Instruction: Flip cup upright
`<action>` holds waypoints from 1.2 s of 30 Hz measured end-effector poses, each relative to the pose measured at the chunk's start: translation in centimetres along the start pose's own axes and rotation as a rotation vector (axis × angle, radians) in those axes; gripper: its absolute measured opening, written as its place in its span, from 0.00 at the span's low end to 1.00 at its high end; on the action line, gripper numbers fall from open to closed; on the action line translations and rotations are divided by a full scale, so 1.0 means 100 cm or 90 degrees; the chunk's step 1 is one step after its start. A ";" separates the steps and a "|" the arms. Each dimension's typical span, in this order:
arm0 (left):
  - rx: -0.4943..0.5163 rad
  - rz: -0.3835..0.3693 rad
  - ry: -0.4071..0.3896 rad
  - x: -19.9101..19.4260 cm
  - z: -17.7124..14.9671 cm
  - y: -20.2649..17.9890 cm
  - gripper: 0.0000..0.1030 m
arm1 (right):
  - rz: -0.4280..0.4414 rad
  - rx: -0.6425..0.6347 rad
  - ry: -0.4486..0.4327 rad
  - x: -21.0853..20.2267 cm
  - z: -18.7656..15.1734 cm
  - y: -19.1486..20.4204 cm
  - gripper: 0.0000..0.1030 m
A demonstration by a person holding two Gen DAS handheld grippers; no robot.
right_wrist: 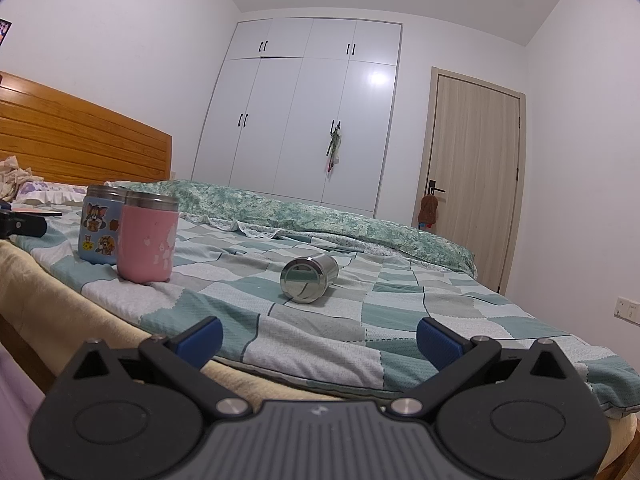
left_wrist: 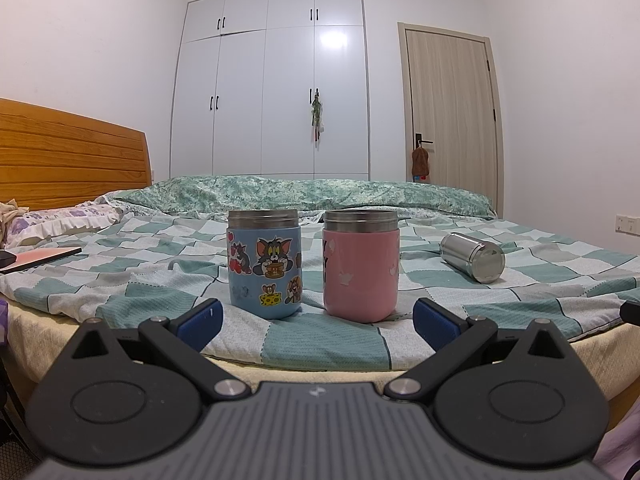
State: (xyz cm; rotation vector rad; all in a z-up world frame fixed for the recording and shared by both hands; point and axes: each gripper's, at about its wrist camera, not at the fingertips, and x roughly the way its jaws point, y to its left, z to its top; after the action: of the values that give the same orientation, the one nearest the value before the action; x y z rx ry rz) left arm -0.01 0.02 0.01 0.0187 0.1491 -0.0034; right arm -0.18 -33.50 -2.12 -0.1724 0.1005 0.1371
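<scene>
A plain steel cup (left_wrist: 474, 256) lies on its side on the checked bedspread, its flat bottom towards the cameras; it also shows in the right wrist view (right_wrist: 308, 278). A blue cartoon cup (left_wrist: 264, 264) and a pink cup (left_wrist: 361, 266) stand upright side by side; both also show in the right wrist view, the blue cup (right_wrist: 98, 228) and the pink cup (right_wrist: 148, 238). My left gripper (left_wrist: 318, 320) is open and empty, just in front of the two standing cups. My right gripper (right_wrist: 318, 340) is open and empty, a short way in front of the steel cup.
The bed's front edge (left_wrist: 320, 364) runs just ahead of both grippers. A folded green quilt (left_wrist: 304, 192) lies across the back of the bed. A flat pink item (left_wrist: 38, 258) lies at the left by the pillow. A wooden headboard (left_wrist: 68, 156) stands left.
</scene>
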 end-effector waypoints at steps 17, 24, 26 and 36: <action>0.001 0.001 0.001 0.000 0.000 0.000 1.00 | 0.000 -0.001 0.000 0.001 0.000 0.000 1.00; 0.038 -0.054 0.005 0.008 0.012 -0.017 1.00 | 0.021 0.029 0.020 0.004 0.012 -0.008 1.00; 0.045 -0.083 0.006 0.016 0.019 -0.025 1.00 | 0.025 0.036 0.026 0.011 0.017 -0.011 1.00; 0.109 -0.203 0.006 0.068 0.055 -0.086 1.00 | 0.065 0.062 0.071 0.063 0.072 -0.038 1.00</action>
State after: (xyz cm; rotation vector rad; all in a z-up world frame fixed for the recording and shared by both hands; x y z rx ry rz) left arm 7.55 -8.74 4.32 0.1656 0.1604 -0.3347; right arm 7.17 -35.09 4.90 -0.0771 0.2272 0.2232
